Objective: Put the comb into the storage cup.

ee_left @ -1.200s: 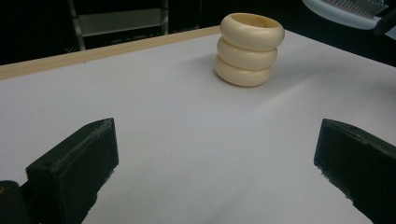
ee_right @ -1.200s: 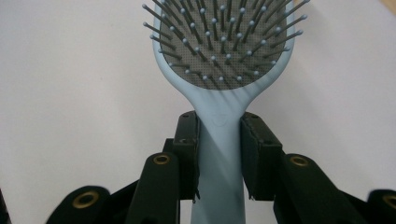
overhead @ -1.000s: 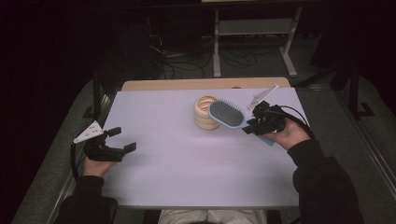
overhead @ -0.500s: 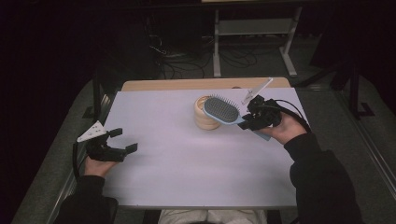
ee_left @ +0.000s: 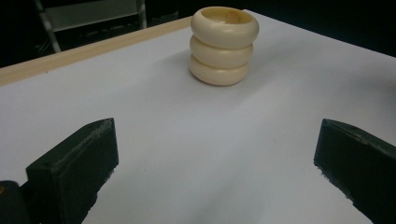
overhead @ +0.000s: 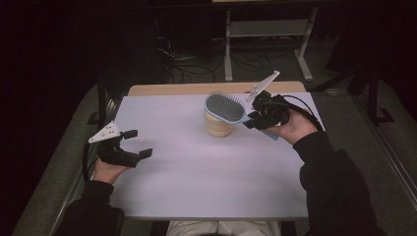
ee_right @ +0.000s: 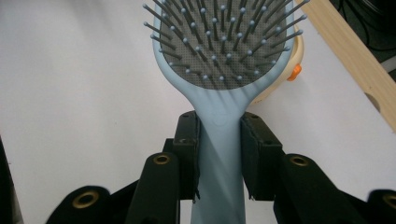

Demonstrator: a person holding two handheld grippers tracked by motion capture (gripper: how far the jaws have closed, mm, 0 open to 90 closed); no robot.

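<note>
Left tool (overhead: 132,143) low at the near left of the worktop (overhead: 196,182), held in the left hand (overhead: 105,169); jaws wide apart, nothing between them. In the left gripper view both black jaws stand over bare white surface, the cream holder ahead of them, well apart

Right hand (overhead: 291,129) at the right side, farther in, raised off the surface. Right tool (overhead: 253,120) clamped on the handle of a hairbrush (overhead: 225,108); in the right gripper view the jaws press the pale blue handle (ee_right: 219,154) from both sides, just below the head

Brush head faces up, grey pad with bristles, lying over the top of the holder (overhead: 217,125). Cannot tell whether brush and holder touch

Holder: cream, three stacked rings, open top, upright near the middle of the worktop toward the far edge. In the right gripper view its rim peeks out beside the brush head, a small orange spot (ee_right: 295,71) on it

Far edge of worktop shows a strip of bare wood (overhead: 196,89). Beyond it, dark floor, cables, a metal frame (overhead: 268,29)
</note>
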